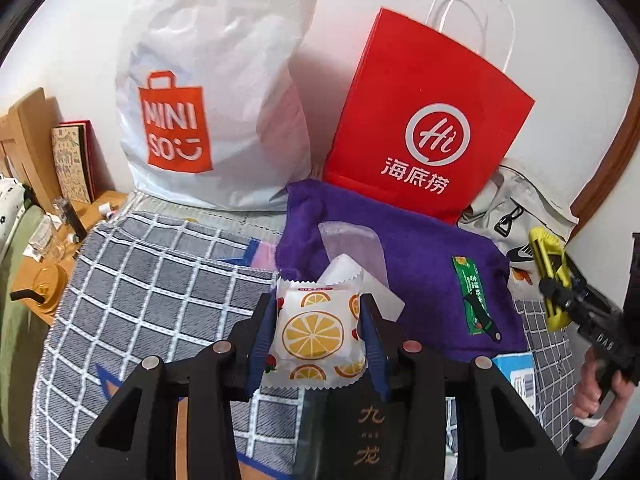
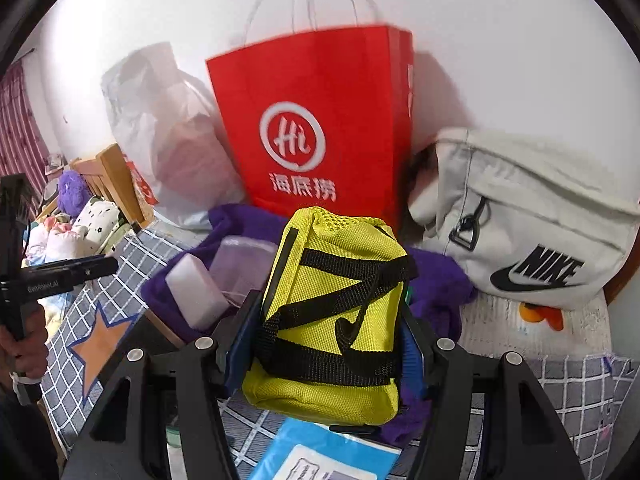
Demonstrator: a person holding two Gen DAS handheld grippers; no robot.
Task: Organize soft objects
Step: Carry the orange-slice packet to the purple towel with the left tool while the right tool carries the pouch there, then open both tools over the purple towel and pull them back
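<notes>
Checked bedspread [image 1: 152, 280] under tongs-clamped snack packet [image 1: 314, 336], yellow pouch [image 2: 332, 320].

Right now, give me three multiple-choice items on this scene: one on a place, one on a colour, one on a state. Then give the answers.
1. Where does the green packet lie?
A. on the purple cloth
B. inside the red paper bag
C. on the grey checked blanket

2. What colour is the pouch with black straps?
A. white
B. yellow-green
C. red

3. What is the left gripper doing?
A. hanging empty
B. gripping the Nike bag
C. gripping the orange-slice snack packet

Answers: 1 A, it rests flat on the purple cloth. 2 B, its mesh is yellow-green. 3 C, both fingers press the packet's sides.
</notes>
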